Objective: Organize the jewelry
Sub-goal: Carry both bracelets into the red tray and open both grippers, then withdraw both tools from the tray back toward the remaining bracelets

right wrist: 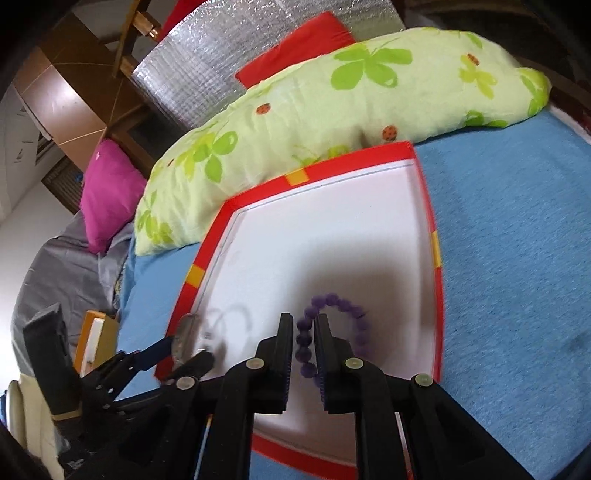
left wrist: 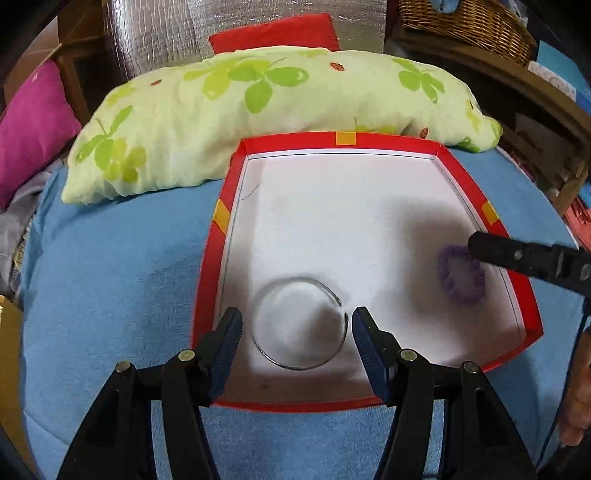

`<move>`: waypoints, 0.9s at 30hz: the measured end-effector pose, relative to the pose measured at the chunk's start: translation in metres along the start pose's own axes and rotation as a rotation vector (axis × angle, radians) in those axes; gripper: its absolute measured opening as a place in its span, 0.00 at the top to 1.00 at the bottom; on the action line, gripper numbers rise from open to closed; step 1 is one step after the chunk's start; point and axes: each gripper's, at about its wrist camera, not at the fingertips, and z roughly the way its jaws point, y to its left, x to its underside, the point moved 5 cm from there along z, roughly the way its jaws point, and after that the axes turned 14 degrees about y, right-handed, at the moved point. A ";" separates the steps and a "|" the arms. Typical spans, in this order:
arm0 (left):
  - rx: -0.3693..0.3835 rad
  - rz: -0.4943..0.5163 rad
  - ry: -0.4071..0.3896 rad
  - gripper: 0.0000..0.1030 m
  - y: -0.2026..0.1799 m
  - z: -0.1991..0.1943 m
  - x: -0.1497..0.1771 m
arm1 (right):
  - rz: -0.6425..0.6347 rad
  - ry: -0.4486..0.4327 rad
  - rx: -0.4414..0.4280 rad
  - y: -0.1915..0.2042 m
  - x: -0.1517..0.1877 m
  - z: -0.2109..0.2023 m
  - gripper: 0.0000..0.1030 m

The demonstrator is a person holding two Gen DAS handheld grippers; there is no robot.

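Note:
A shallow red box [left wrist: 207,280] with a white floor lies on the blue blanket. My left gripper [left wrist: 295,317] hangs over its near side, and a thin silver bangle [left wrist: 295,368] spans the gap between the pads, just above the floor. A purple beaded bracelet [left wrist: 461,297] lies at the box's right side. One finger [left wrist: 491,251] of the right gripper reaches over its top. In the right wrist view, my right gripper [right wrist: 303,318] stands slightly open. A strand of the purple bracelet [right wrist: 354,314] runs between the pads, with slim gaps on both sides. The left gripper [right wrist: 190,349] shows blurred at the left.
A green flowered pillow [left wrist: 258,110] lies right behind the box. A pink cushion [left wrist: 33,125] is at the far left, a red cushion [left wrist: 273,33] at the back and a wicker basket [left wrist: 465,26] at the top right. An orange-edged box [right wrist: 96,332] sits left of the red one.

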 end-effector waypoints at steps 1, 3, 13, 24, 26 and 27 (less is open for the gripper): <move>-0.014 -0.001 -0.003 0.39 0.001 -0.002 0.002 | 0.004 -0.001 -0.005 0.000 0.001 -0.002 0.71; -0.023 -0.006 -0.009 0.39 0.003 -0.008 0.006 | 0.015 -0.027 -0.024 -0.001 0.003 -0.013 0.43; -0.085 -0.106 -0.089 0.35 0.041 -0.040 0.021 | 0.020 -0.142 0.056 -0.016 0.024 -0.069 0.38; 0.139 -0.306 -0.033 0.33 0.085 -0.005 0.028 | 0.051 -0.027 0.207 -0.053 0.042 -0.042 0.73; 0.217 -0.288 -0.021 0.33 0.078 0.002 0.029 | 0.041 -0.016 0.229 -0.055 0.040 -0.034 0.79; 0.249 -0.277 -0.013 0.33 0.073 0.005 0.029 | 0.036 -0.013 0.239 -0.056 0.039 -0.031 0.81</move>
